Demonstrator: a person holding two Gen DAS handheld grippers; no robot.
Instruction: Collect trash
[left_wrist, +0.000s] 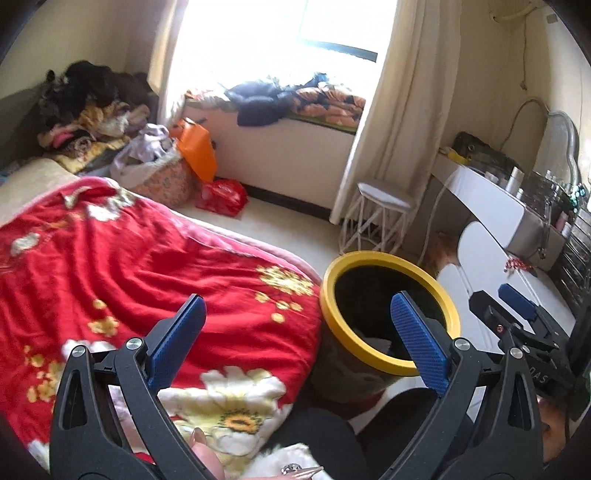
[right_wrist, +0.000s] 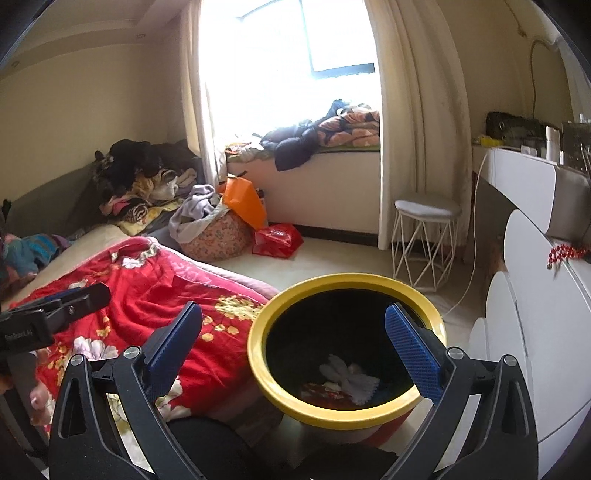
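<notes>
A trash bin with a yellow rim stands on the floor beside the bed; crumpled white paper and a red wrapper lie at its bottom. My right gripper hangs open over the bin's near side with nothing between its blue pads. My left gripper is open too, empty, straddling the bed's corner and the bin's yellow rim. The right gripper shows at the right edge of the left wrist view. The left gripper shows at the left edge of the right wrist view.
A bed with a red flowered blanket fills the left. A white wire stool and a white dresser stand to the right. An orange bag, a red bag and piled clothes lie under the window.
</notes>
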